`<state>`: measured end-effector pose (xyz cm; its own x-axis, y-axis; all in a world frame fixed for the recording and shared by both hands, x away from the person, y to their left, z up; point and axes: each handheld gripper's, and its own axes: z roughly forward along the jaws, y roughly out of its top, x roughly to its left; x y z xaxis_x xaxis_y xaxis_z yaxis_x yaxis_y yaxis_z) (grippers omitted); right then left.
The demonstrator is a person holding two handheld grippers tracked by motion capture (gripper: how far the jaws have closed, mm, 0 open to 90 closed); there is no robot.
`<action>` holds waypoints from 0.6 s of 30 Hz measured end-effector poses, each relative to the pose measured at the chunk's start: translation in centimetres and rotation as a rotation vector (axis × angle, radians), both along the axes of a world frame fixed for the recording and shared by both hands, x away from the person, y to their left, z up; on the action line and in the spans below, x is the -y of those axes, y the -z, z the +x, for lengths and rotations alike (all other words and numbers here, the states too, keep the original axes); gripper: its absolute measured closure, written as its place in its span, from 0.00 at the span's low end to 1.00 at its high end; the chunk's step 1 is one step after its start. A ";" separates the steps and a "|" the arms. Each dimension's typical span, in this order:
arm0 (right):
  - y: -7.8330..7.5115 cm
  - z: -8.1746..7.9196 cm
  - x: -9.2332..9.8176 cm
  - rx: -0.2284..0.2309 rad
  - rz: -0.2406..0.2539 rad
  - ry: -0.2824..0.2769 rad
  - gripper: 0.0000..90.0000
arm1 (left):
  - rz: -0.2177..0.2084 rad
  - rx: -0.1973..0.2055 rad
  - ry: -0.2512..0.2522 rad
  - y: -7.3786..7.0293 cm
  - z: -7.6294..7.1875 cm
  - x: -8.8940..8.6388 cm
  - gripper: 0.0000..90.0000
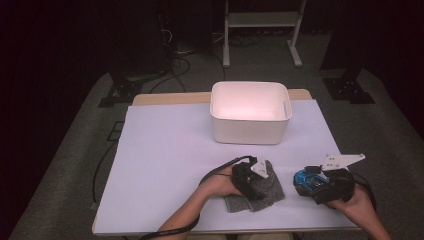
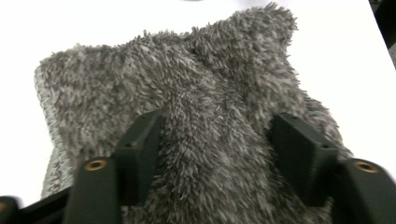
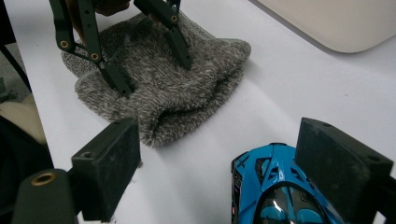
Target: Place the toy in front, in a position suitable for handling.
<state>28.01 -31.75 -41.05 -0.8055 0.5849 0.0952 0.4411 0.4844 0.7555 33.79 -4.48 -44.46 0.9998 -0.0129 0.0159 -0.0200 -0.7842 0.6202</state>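
Observation:
A grey fuzzy cloth (image 1: 267, 194) lies crumpled near the table's front edge. My left gripper (image 1: 248, 182) points down into it. In the left gripper view a ridge of the cloth (image 2: 187, 93) is bunched between the two black pads, which press on it from both sides. The right gripper view shows those jaws dug into the cloth (image 3: 196, 98). A small blue toy car (image 1: 304, 180) stands to the right of the cloth. My right gripper (image 3: 219, 163) is open around the car (image 3: 275, 196): the car sits close to one pad and well apart from the other.
A white plastic bin (image 1: 250, 127) stands at the back middle of the white paper sheet (image 1: 165, 160) that covers the table. The table's front edge runs just behind both hands. Dark floor, cables and a rack's legs lie beyond the far edge.

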 end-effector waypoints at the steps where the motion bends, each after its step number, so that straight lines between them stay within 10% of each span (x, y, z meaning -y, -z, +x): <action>1: 0.0 0.0 0.0 0.001 -0.001 0.000 0.15 | 0.008 -0.001 -0.006 -0.1 0.0 0.1 0.42; 12: 0.0 -0.1 -0.3 0.002 -0.005 -0.004 0.15 | 0.032 0.010 -0.087 -0.5 -0.6 0.2 0.82; 18: 0.0 -0.1 -0.2 0.001 -0.009 0.001 0.15 | 0.010 0.002 -0.090 -0.6 -0.7 -0.2 0.88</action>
<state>27.94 -31.54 -41.08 -0.8048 0.5868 0.0890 0.4409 0.4907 0.7515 33.07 -4.29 -43.88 0.9969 0.0770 0.0177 0.0501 -0.7890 0.6124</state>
